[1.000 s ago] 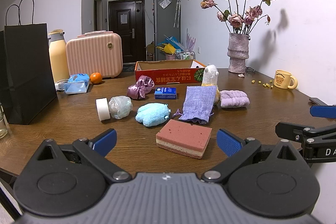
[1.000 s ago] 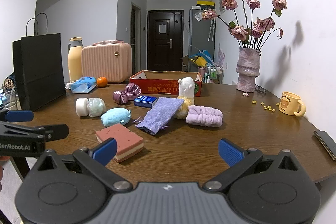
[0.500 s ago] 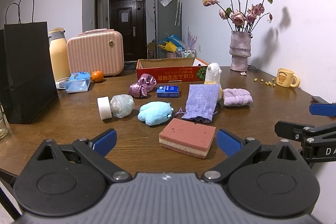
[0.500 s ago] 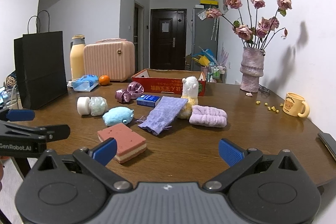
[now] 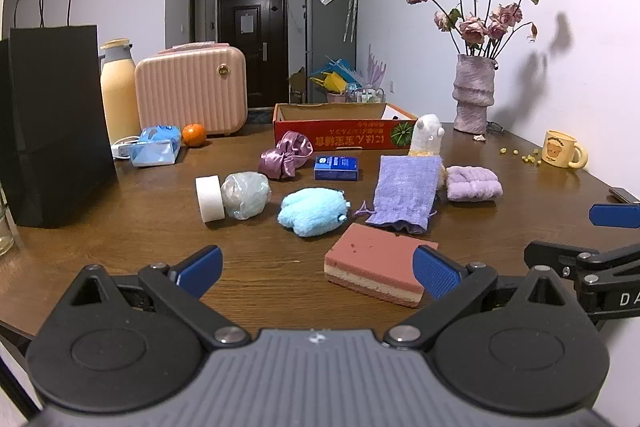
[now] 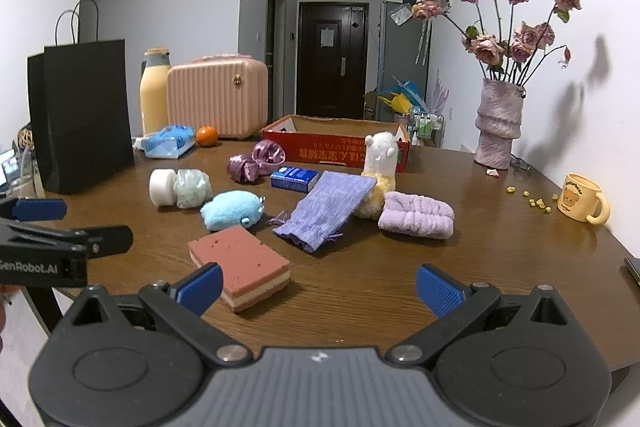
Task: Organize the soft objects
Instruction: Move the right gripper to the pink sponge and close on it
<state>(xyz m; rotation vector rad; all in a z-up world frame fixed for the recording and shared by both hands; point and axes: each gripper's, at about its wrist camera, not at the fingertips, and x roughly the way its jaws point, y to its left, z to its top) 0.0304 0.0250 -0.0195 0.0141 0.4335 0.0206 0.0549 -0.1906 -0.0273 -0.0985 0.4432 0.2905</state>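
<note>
A pink layered sponge [image 5: 374,271] [image 6: 242,269] lies nearest on the wooden table [image 5: 120,227]. Behind it sit a blue plush [image 5: 312,211] [image 6: 232,209], a purple knit pouch [image 5: 404,193] [image 6: 328,207] leaning on a white alpaca toy [image 5: 427,139] [image 6: 380,163], a folded lilac towel [image 5: 472,183] [image 6: 416,215], a purple satin scrunchie [image 5: 285,155] [image 6: 256,161] and a wrapped bundle [image 5: 245,195] [image 6: 193,187]. The red cardboard box [image 5: 344,127] [image 6: 340,143] stands open at the back. My left gripper [image 5: 318,269] and right gripper [image 6: 320,285] are both open and hold nothing.
A black paper bag [image 5: 56,123], cream bottle [image 5: 118,95], pink case [image 5: 191,89], tissue pack [image 5: 156,146] and orange [image 5: 193,135] stand on the left. A white tape roll [image 5: 209,198] and blue carton [image 5: 336,167] lie mid-table. A vase [image 5: 474,95] and yellow mug [image 5: 562,149] stand right.
Both grippers have drifted slightly forward and to the left over the table, so the objects look a little nearer. Nothing on the table has moved; both stay open.
</note>
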